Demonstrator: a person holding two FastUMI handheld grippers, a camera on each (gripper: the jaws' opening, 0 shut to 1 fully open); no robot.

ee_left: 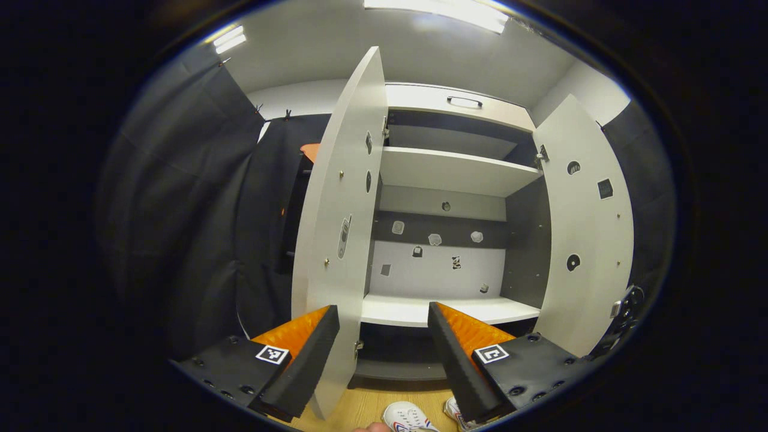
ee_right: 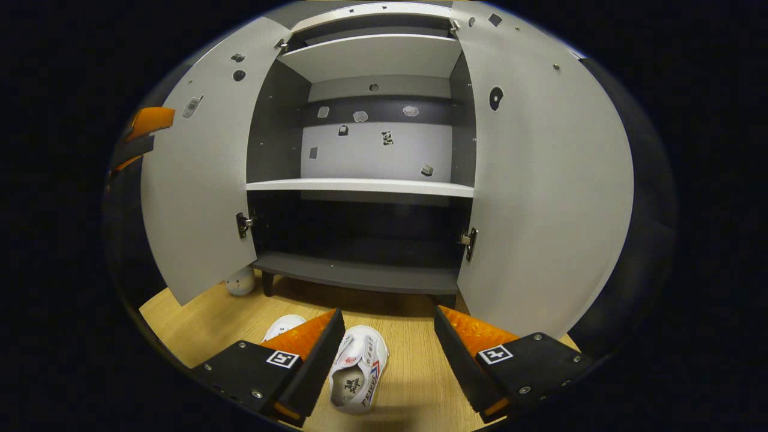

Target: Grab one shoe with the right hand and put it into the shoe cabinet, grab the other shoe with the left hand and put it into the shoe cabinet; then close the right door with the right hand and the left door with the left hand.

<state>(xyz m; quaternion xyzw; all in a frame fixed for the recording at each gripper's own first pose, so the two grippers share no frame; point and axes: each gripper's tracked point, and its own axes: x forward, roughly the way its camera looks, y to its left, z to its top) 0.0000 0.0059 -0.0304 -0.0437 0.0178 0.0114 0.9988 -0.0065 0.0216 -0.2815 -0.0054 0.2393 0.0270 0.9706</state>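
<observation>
The shoe cabinet (ee_right: 366, 186) stands ahead of the right gripper (ee_right: 389, 354), its left door (ee_right: 198, 174) and right door (ee_right: 540, 180) swung wide. Two white shoes lie on the wooden floor (ee_right: 414, 384): one shoe (ee_right: 359, 369) just past the left finger, the other shoe (ee_right: 283, 326) behind it. Both the right gripper and the left gripper (ee_left: 384, 354) are wide open, holding nothing.

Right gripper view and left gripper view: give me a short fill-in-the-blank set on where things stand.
1. Both doors of the grey shoe cabinet stand ____.
2. The two white shoes lie on the wooden ____.
3. The right gripper holds ____.
4. The left gripper is ____.

Missing: open; floor; nothing; open
</observation>
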